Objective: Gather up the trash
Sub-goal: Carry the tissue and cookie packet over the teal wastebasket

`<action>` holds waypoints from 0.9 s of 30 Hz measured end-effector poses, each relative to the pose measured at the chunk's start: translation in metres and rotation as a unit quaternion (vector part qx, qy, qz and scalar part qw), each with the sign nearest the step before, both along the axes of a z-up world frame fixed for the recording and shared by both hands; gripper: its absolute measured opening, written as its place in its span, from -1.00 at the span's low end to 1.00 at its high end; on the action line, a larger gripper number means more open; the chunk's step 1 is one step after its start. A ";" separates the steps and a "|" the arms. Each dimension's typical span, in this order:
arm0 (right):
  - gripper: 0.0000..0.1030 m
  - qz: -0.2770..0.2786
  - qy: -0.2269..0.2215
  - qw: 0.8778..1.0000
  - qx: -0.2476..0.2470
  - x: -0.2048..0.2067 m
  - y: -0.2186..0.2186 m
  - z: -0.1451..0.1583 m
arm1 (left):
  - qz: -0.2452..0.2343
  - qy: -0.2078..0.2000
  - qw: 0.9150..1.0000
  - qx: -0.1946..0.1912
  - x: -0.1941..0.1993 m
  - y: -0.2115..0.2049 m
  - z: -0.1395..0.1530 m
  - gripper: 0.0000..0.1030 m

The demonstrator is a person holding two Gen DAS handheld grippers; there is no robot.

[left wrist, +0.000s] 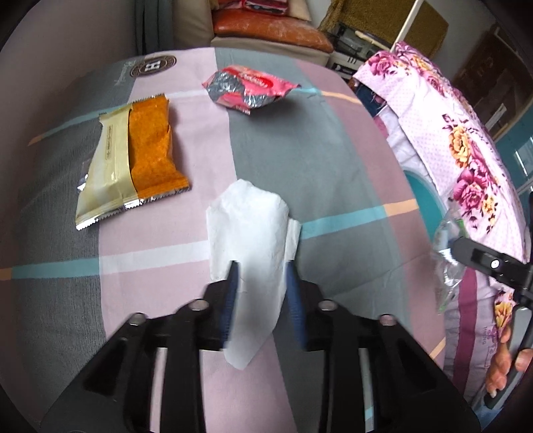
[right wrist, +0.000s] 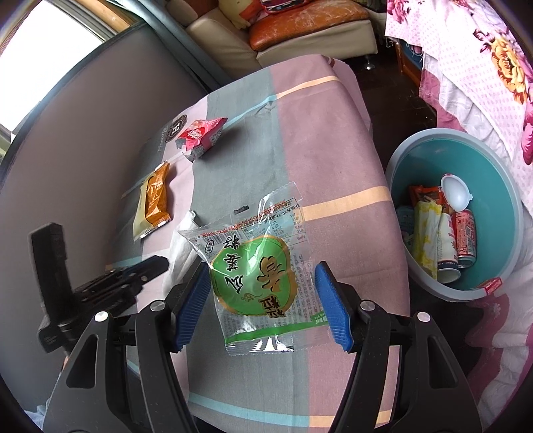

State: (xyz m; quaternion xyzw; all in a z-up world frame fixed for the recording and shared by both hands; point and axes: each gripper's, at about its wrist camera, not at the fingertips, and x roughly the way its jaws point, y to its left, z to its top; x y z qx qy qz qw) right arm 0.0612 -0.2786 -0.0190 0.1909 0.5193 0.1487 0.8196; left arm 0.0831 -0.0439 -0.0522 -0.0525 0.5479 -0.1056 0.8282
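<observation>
A white tissue [left wrist: 248, 219] lies on the striped tablecloth between the blue pads of my left gripper [left wrist: 263, 269]. The pads stand a little apart from it, so this gripper is open. My right gripper [right wrist: 263, 266] is shut on a clear wrapper with a green label [right wrist: 253, 276], its pads against the wrapper's two sides. In the left wrist view that wrapper [left wrist: 446, 256] hangs in the air at the table's right edge. An orange and cream wrapper [left wrist: 133, 156] and a crumpled red wrapper [left wrist: 246, 88] lie farther back on the table.
A teal basin [right wrist: 396, 173] stands on the floor to the right of the table, holding cans, wrappers and a white plastic shell. A flowered cloth [left wrist: 466, 140] drapes behind it. A sofa [right wrist: 299, 30] stands beyond the far table edge. A hand [left wrist: 499, 363] grips the right handle.
</observation>
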 end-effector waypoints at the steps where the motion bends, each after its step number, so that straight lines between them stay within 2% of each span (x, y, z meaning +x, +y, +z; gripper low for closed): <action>1: 0.19 -0.001 0.000 1.000 0.000 0.000 -0.001 0.000 | -0.002 -0.003 1.000 0.006 0.000 0.000 -0.001 0.09; 2: 0.19 -0.002 0.000 1.000 0.001 0.000 -0.001 0.000 | -0.006 -0.008 1.000 0.021 0.000 -0.003 -0.002 0.25; 3: 0.19 -0.003 -0.001 1.000 0.001 0.000 -0.002 0.001 | -0.008 -0.011 0.999 0.032 0.000 -0.004 -0.004 0.27; 7: 0.19 -0.006 -0.001 1.000 0.004 -0.001 -0.005 0.002 | -0.006 -0.007 0.998 0.068 0.004 -0.007 -0.015 0.27; 9: 0.19 -0.009 -0.003 1.000 0.006 -0.002 -0.007 0.002 | -0.006 0.006 0.998 0.062 0.007 -0.005 -0.023 0.27; 11: 0.19 -0.011 -0.005 1.000 0.008 -0.002 -0.010 0.002 | -0.008 -0.003 0.998 0.064 0.008 -0.006 -0.022 0.26; 13: 0.19 -0.014 -0.007 1.000 0.011 -0.002 -0.015 0.002 | -0.010 -0.006 0.997 0.071 0.008 -0.009 -0.022 -0.05; 14: 0.19 -0.015 -0.008 1.000 0.012 -0.002 -0.016 0.002 | -0.010 -0.010 0.997 0.081 0.008 -0.012 -0.021 -0.37; 15: 0.19 -0.017 -0.008 1.000 0.013 -0.001 -0.018 0.001 | -0.008 -0.011 0.996 0.085 0.008 -0.013 -0.020 -0.57; 17: 0.19 -0.022 -0.009 1.000 0.017 0.000 -0.025 0.000 | -0.002 -0.013 0.997 0.080 0.008 -0.015 -0.017 -0.75; 21: 0.19 -0.038 -0.012 0.999 0.025 0.003 -0.043 -0.001 | -0.006 -0.023 0.998 0.053 0.010 -0.028 0.004 -0.76; 27: 0.19 -0.108 -0.029 0.993 0.029 0.001 -0.105 0.005 | -0.082 -0.040 0.996 0.012 0.021 -0.097 0.036 -0.76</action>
